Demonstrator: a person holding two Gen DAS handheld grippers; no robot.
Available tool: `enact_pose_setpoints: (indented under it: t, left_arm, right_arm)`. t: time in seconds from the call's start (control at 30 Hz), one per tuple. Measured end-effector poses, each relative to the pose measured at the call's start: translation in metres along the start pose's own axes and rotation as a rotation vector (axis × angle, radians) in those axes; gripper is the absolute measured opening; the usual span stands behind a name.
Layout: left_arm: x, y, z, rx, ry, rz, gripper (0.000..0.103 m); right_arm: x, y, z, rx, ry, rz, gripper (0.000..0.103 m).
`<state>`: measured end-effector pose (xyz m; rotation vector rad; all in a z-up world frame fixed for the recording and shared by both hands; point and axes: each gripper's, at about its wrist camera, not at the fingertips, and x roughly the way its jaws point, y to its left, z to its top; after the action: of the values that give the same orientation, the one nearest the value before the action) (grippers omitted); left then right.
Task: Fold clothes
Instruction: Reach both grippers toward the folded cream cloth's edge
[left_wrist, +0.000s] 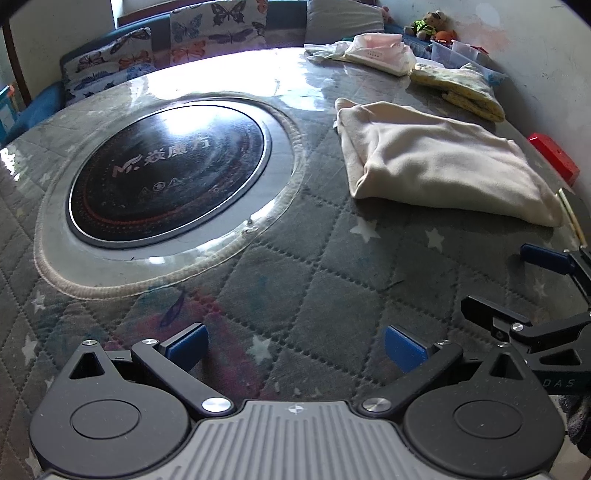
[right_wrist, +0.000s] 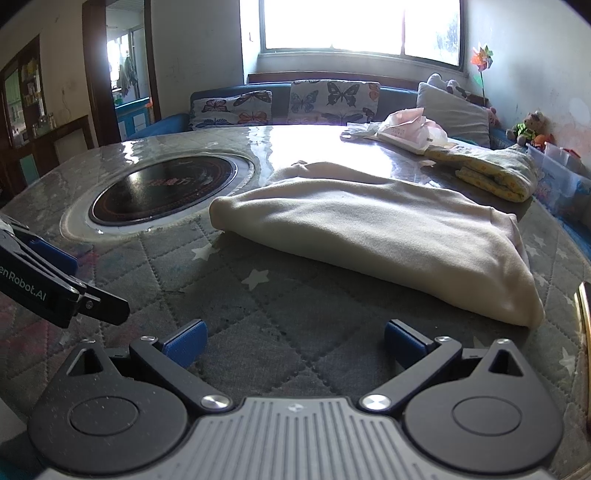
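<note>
A cream garment (left_wrist: 439, 162) lies folded on the quilted grey table cover (left_wrist: 280, 280), ahead and to the right in the left wrist view; it fills the middle right of the right wrist view (right_wrist: 384, 236). My left gripper (left_wrist: 295, 349) is open and empty, low over the cover, well short of the garment. My right gripper (right_wrist: 295, 345) is open and empty, just in front of the garment's near edge. The right gripper shows at the right edge of the left wrist view (left_wrist: 532, 291); the left gripper shows at the left edge of the right wrist view (right_wrist: 55, 280).
A round black cooktop (left_wrist: 170, 170) is set into the table at the left. A folded yellow patterned cloth (left_wrist: 461, 88) and a pink pack (left_wrist: 380, 51) lie at the far right. A red box (left_wrist: 554, 158) sits at the right edge. Butterfly cushions (right_wrist: 295, 99) line a sofa behind.
</note>
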<state>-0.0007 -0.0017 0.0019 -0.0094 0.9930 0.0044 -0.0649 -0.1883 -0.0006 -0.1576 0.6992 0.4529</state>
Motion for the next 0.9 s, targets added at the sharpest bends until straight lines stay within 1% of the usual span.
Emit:
enact_pose_setpoints:
  t: [0.07, 0.1, 0.17, 0.27, 0.33, 0.43, 0.53, 0.73, 0.9]
  left_arm:
    - [-0.005, -0.005, 0.001, 0.012, -0.029, 0.017, 0.103]
    - [-0.006, -0.018, 0.006, 0.040, -0.030, 0.038, 0.103]
    - [-0.006, -0.021, 0.019, 0.048, -0.021, 0.007, 0.103]
    - [-0.006, -0.024, 0.032, 0.041, -0.064, -0.036, 0.101]
    - [-0.005, -0.026, 0.048, 0.030, -0.084, -0.034, 0.101]
    - [-0.005, -0.029, 0.063, 0.051, -0.117, -0.040, 0.101]
    - [-0.005, -0.033, 0.075, 0.065, -0.125, -0.056, 0.101]
    - [-0.010, -0.053, 0.084, 0.096, -0.141, -0.074, 0.102]
    - [-0.021, -0.065, 0.083, 0.112, -0.158, -0.110, 0.103]
  right_arm:
    - [-0.002, -0.006, 0.005, 0.012, -0.007, 0.000, 0.103]
    - [-0.003, -0.009, 0.008, 0.019, -0.010, -0.001, 0.103]
    - [-0.004, -0.014, 0.013, 0.031, -0.017, -0.001, 0.101]
    - [-0.007, -0.023, 0.022, 0.049, -0.028, -0.002, 0.098]
    - [-0.008, -0.030, 0.027, 0.063, -0.033, -0.008, 0.096]
    - [-0.011, -0.040, 0.035, 0.070, -0.034, -0.015, 0.095]
    - [-0.014, -0.044, 0.041, 0.057, -0.042, -0.036, 0.095]
    - [-0.022, -0.046, 0.045, 0.068, -0.059, -0.059, 0.095]
    - [-0.036, -0.043, 0.046, 0.060, -0.081, -0.073, 0.092]
